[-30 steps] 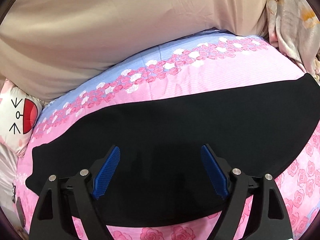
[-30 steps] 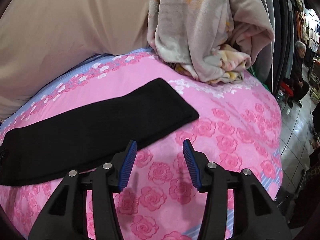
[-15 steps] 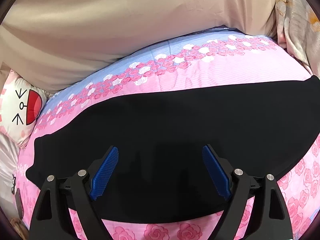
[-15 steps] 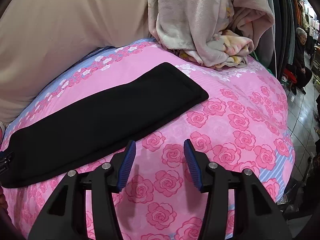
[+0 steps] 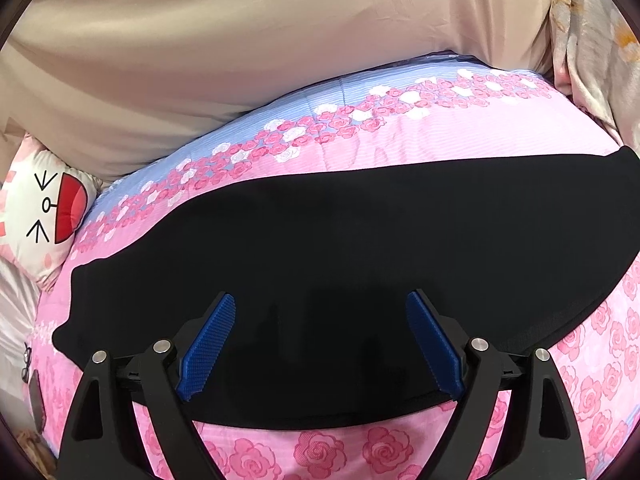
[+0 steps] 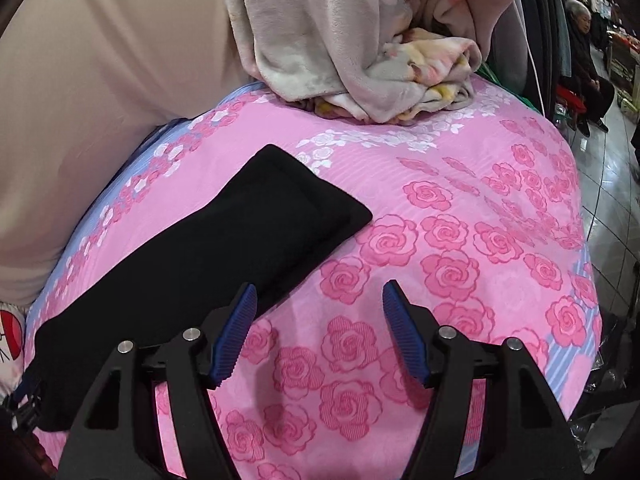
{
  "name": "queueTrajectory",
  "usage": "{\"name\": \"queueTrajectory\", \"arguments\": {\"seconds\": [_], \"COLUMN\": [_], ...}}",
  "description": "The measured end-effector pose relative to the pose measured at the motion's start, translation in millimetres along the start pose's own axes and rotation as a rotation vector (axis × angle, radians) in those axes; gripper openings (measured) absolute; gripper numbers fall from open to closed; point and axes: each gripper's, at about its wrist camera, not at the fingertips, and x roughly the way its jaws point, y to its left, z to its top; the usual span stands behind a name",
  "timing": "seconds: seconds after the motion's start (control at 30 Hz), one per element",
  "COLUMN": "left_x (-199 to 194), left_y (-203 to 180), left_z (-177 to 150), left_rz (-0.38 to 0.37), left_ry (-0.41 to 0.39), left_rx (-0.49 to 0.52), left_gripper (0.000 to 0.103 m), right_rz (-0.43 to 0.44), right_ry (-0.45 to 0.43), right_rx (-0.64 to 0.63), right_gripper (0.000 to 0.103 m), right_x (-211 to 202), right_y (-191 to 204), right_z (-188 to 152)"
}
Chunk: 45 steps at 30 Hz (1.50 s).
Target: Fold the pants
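Black pants (image 5: 360, 248) lie flat in a long strip across the pink rose bedspread (image 5: 420, 148). My left gripper (image 5: 320, 312) hovers over their near edge, wide open, with only dark cloth behind the blue pads and nothing pinched. In the right wrist view the narrow end of the pants (image 6: 224, 248) reaches up toward the middle. My right gripper (image 6: 318, 300) is over bare bedspread (image 6: 460, 272) just right of the pants' near edge; its jaws are opening and nothing is between them.
A beige padded headboard (image 5: 260, 40) rises behind the bed. A crumpled floral blanket (image 6: 360, 40) is heaped at the far right end. A cartoon-face pillow (image 5: 44, 216) lies at the left. A person (image 6: 584, 40) sits beyond the bed's right edge on a tiled floor.
The right gripper's jaws have spread wider and its view has swung toward the pants' narrow end. The left gripper has hardly shifted and stays open.
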Motion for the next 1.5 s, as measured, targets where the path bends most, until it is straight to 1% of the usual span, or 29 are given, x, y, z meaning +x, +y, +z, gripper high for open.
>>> {"name": "queueTrajectory", "arguments": {"seconds": [0.1,0.13,0.17,0.2,0.27,0.3,0.33,0.37,0.4,0.47,0.53,0.6,0.63,0.67,0.7,0.73,0.8,0.83,0.87,0.93,1.03,1.13,1.2,1.23,1.27,1.4,1.43,1.5], "left_x": [1,0,0,-1,-2,-1,-1,-1,-1,-1,-2,-3,-3,-1,0,0,0,0,0,0,2,1,1,1,1,2,3,3], "left_y": [0,0,1,2,3,3,4,4,3,1,-1,-2,-2,-3,-4,-5,-4,-3,-3,-4,-6,-6,-4,-2,0,5,6,8], "left_z": [-1,-1,-1,-1,-1,-1,0,0,0,1,3,3,3,3,3,3,3,3,3,3,2,1,1,0,0,-2,-2,-4], "left_rz": [-0.005,-0.002,0.002,0.003,0.005,0.005,0.004,0.003,0.003,0.009,0.015,0.012,0.007,0.003,0.007,0.013,0.014,0.008,0.003,-0.002,-0.006,-0.008,-0.006,-0.006,-0.008,-0.013,-0.013,-0.017], "left_ry": [0.005,0.005,0.003,0.002,0.001,0.000,0.001,0.002,0.002,0.003,0.001,-0.004,-0.004,0.001,0.005,0.007,0.008,0.006,0.006,0.007,0.012,0.010,0.008,0.009,0.010,0.013,0.014,0.015], "left_rx": [0.002,0.004,0.006,0.006,0.002,-0.001,-0.004,-0.005,-0.004,0.003,0.010,0.007,0.006,0.008,0.012,0.016,0.013,0.008,0.004,0.007,0.010,0.011,0.006,0.001,-0.006,-0.018,-0.019,-0.020], "left_gripper": [0.085,0.085,0.085,0.085,0.085,0.085,0.085,0.085,0.085,0.085,0.085,0.085,0.086,0.086,0.086,0.086,0.086,0.086,0.086,0.086,0.086,0.086,0.086,0.086,0.086,0.086,0.086,0.086], "right_rz": [-0.013,-0.021,-0.025,-0.028,-0.065,-0.086,-0.086,-0.085,-0.095,-0.110,-0.133,-0.131,-0.141,-0.145,-0.138,-0.118,-0.123,-0.119,-0.105,-0.049,-0.017,-0.022,-0.032,-0.033,-0.028,0.027,0.016,-0.005], "right_ry": [-0.004,-0.036,-0.054,-0.060,-0.074,-0.057,-0.039,-0.020,-0.025,-0.058,-0.107,-0.060,-0.031,-0.049,-0.052,-0.078,-0.116,-0.123,-0.111,-0.057,-0.015,-0.023,-0.021,-0.020,-0.017,-0.008,-0.016,-0.021], "right_rx": [0.003,0.004,-0.008,-0.031,-0.066,-0.075,-0.075,-0.075,-0.094,-0.144,-0.158,-0.144,-0.162,-0.185,-0.187,-0.163,-0.115,-0.079,-0.051,0.005,0.056,0.074,0.079,0.075,0.068,0.071,0.072,0.064], "right_gripper": [0.064,0.062,0.055,0.052,0.048,0.044,0.030,0.023,0.021,0.006,0.006,0.006,0.008,0.010,0.014,0.017,0.030,0.045,0.048,0.048,0.048,0.049,0.053,0.058,0.059,0.059,0.059,0.054], "right_x": [6,4,2,2,9,18,25,32,36,29,18,31,44,40,35,24,8,3,2,10,21,22,24,25,26,34,35,37], "right_y": [0,0,1,3,4,3,1,0,3,10,10,3,3,6,8,7,0,-8,-14,-26,-34,-32,-27,-24,-19,-11,-8,-4], "right_z": [6,9,12,17,27,32,35,36,36,39,46,49,45,44,44,45,43,40,38,33,26,23,24,24,25,26,26,26]}}
